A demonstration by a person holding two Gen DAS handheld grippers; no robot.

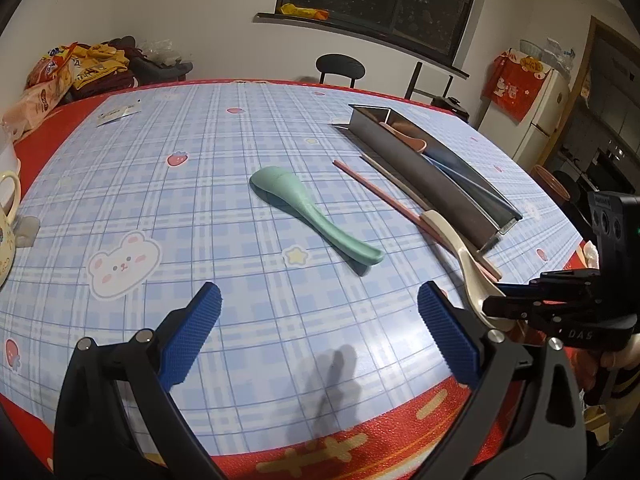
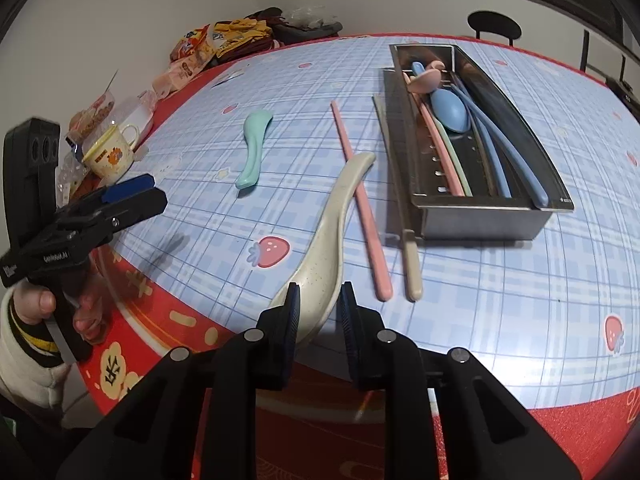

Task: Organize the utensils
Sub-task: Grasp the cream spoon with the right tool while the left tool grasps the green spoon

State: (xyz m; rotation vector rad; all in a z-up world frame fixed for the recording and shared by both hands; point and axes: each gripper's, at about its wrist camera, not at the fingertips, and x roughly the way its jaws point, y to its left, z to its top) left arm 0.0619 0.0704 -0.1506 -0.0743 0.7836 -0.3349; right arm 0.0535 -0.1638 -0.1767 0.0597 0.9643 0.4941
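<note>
A cream spoon (image 2: 336, 220) lies with its handle across a pink chopstick (image 2: 360, 200), and my right gripper (image 2: 320, 308) is shut on its bowl at the table's near edge. A beige chopstick (image 2: 412, 268) lies beside the steel tray (image 2: 480, 224), which holds a blue spoon (image 2: 450, 108), a pink spoon (image 2: 426, 80) and several chopsticks. The green spoon (image 1: 312, 216) rests alone on the cloth. Just short of it, my left gripper (image 1: 320, 332) hovers open with nothing between its fingers. In the left wrist view the right gripper (image 1: 500, 300) grips the cream spoon (image 1: 460, 252) by the tray (image 1: 440, 184).
A patterned mug (image 2: 112, 152) and snack bags (image 2: 200, 48) crowd the table's left side. A dark chair (image 1: 340, 66) stands behind the far edge and a fridge (image 1: 540, 120) at the right. The red border (image 1: 360, 440) marks the near table edge.
</note>
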